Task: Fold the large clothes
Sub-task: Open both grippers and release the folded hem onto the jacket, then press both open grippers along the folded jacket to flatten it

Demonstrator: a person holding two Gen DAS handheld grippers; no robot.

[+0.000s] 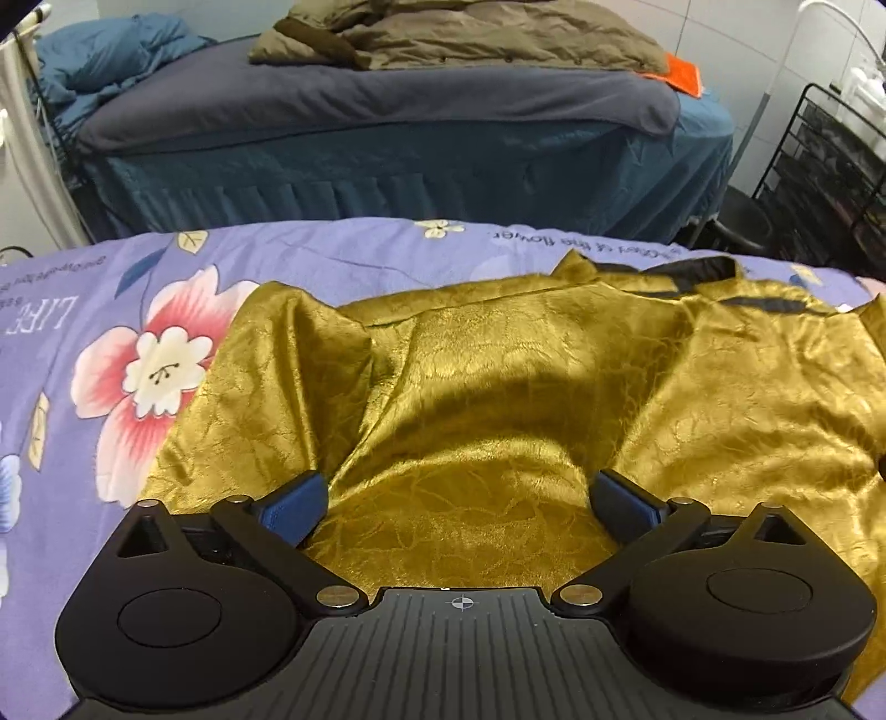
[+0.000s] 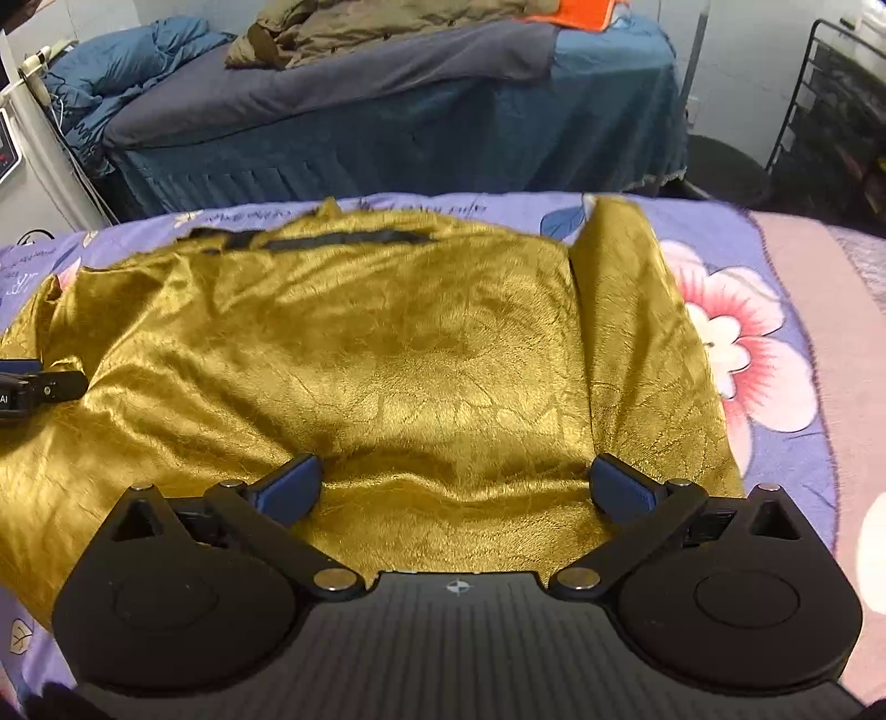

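Gold crinkled satin garment (image 2: 387, 343) with black trim at collar (image 2: 332, 239) lies spread on lilac floral bedsheet (image 1: 111, 354), collar end far, near edge toward grippers; flat spread suits folding. One side panel (image 2: 637, 332) turned up along right edge, likely start of lengthwise fold. Left gripper (image 1: 459, 498) and right gripper (image 2: 454, 482) both low over near edge, blue pads (image 2: 288, 487) spread wide, nothing pinched; cloth lies beneath gap, not between pads. Paired placement suggests two-corner pickup. Beyond: second bed, blue skirt (image 1: 387, 177), olive quilt (image 1: 470, 33).
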